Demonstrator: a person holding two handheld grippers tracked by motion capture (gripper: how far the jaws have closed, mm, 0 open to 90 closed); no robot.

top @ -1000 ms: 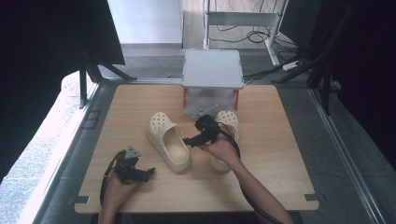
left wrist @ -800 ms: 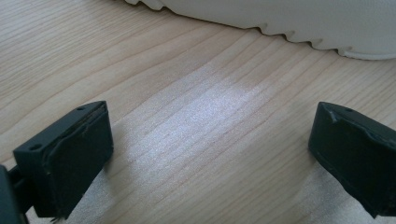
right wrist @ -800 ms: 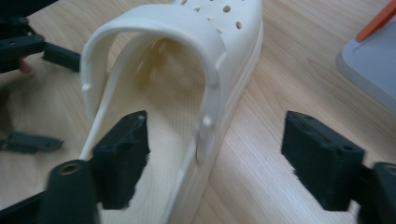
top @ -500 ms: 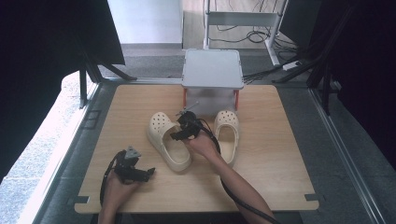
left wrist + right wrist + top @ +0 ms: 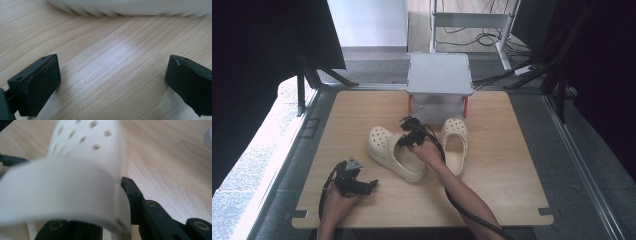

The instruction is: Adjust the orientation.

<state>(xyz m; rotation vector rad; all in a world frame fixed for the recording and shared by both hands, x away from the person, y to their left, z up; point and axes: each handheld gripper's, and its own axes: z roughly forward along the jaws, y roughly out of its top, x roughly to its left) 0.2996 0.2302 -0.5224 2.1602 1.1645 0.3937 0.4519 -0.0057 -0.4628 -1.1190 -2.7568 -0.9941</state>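
Two cream clogs lie on the wooden table [image 5: 512,190]. The left clog [image 5: 392,152] points toward the far left, and the right clog [image 5: 455,145] lies beside it. My right gripper [image 5: 408,131] is at the left clog's near-side rim. In the right gripper view its jaws [image 5: 110,190] hold the clog's wall [image 5: 82,152]: one jaw presses the outside and the other is hidden behind the strap. My left gripper [image 5: 367,186] rests low at the table's front left, open [image 5: 112,82] and with nothing in it. The clog's ribbed sole edge [image 5: 130,6] lies just ahead of it.
A grey box-like stand [image 5: 439,75] on red legs sits at the table's far edge, right behind the clogs. Cables trail from both grippers across the board. Dark frames and floor surround the table.
My right gripper has moved left, from the right clog over to the left clog's rim. The left gripper and both clogs have stayed in place.
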